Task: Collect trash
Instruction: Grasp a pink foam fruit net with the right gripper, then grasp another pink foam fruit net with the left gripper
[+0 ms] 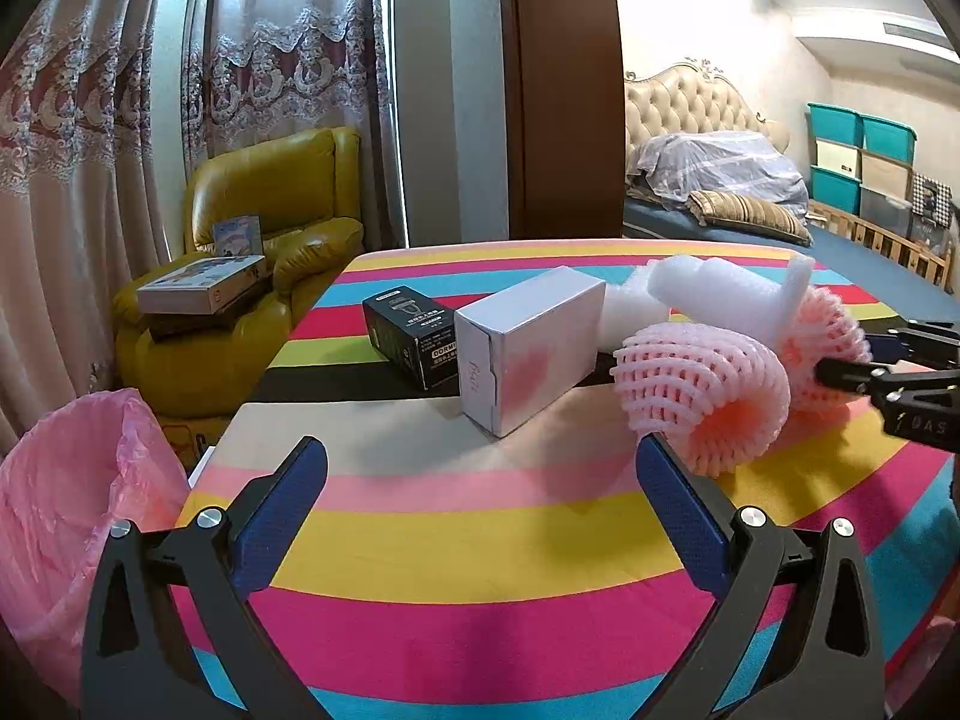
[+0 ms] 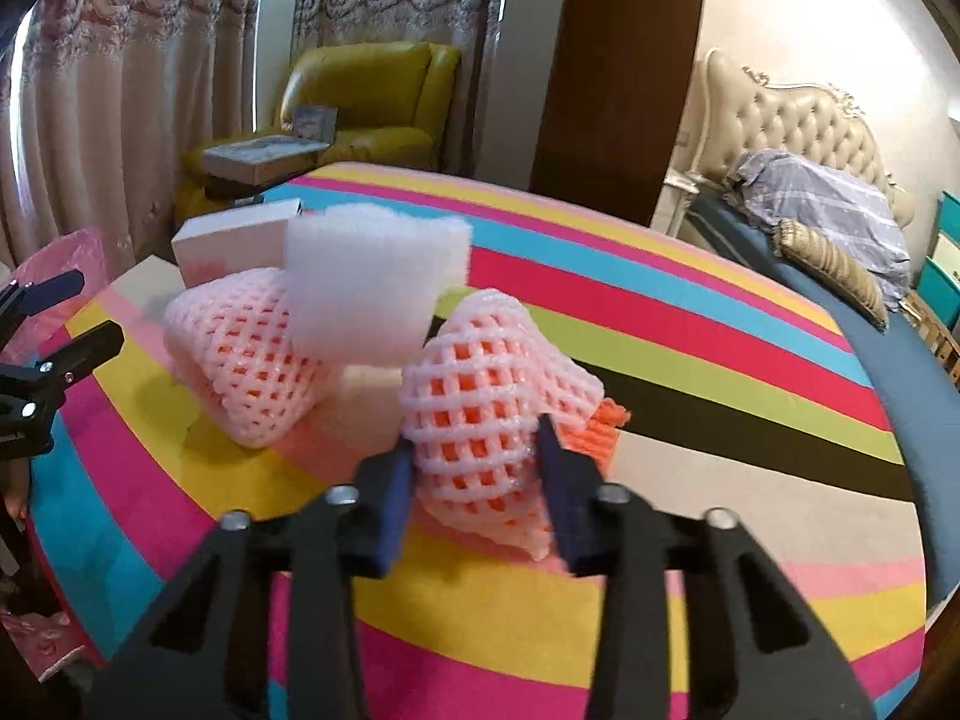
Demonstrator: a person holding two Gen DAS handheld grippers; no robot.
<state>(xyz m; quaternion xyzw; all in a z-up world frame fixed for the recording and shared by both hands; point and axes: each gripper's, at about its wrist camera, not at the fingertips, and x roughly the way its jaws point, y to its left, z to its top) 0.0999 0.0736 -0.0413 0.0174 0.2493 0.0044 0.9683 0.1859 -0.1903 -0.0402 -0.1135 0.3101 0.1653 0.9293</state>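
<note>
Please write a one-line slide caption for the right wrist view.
Right gripper closed on a pink foam fruit net on the striped table, white foam block behind.

"DORMI" on black box (image 1: 414,333)

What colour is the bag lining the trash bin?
Pink, translucent: the bin liner shows best in the left wrist view, at lower left beside the table.
</note>
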